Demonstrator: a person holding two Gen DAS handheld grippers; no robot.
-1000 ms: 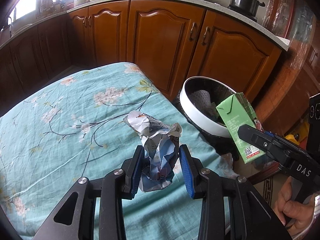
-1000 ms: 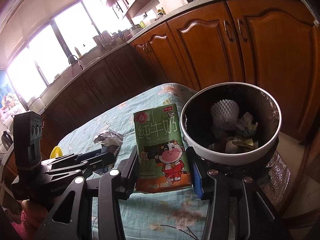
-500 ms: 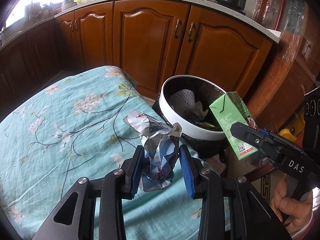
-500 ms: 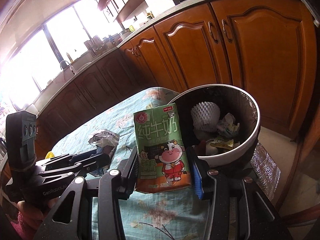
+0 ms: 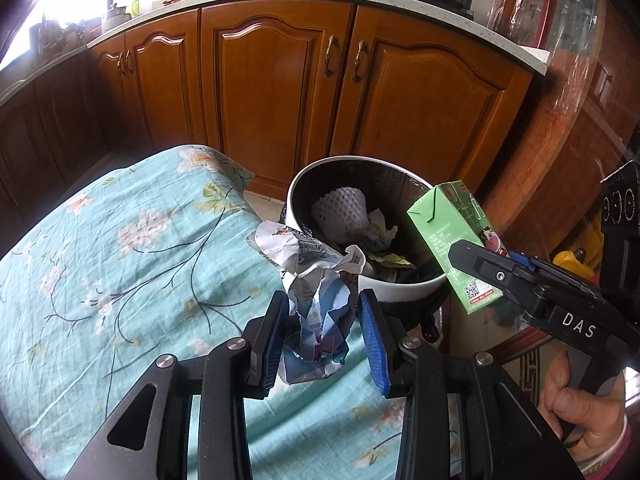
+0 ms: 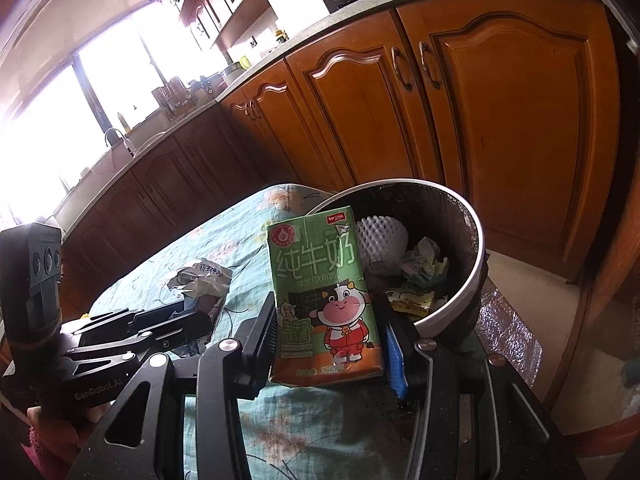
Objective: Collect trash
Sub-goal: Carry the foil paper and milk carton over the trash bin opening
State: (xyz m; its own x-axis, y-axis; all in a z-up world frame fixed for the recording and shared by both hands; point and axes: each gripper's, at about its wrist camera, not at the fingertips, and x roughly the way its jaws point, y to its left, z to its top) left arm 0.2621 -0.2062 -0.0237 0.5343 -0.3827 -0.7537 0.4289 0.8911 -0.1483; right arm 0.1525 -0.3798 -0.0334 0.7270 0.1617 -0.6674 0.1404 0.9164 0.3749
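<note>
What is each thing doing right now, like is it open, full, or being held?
left gripper: shut on the crumpled wrapper.
crumpled wrapper: scrunched, held above the tablecloth.
right gripper: shut on the milk carton.
milk carton: upright, held near the bin.
trash bin: open, some rubbish inside.
cabinet doors: closed.

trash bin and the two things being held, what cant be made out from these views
- Trash bin base: left wrist view, hidden by the left gripper and table edge.
- Bin bottom: both views, covered by trash already inside.
- Milk carton back and underside: right wrist view, turned away.
- Crumpled wrapper print: left wrist view, too creased to read.
- Wrapper's lower half: right wrist view, behind the left gripper.
</note>
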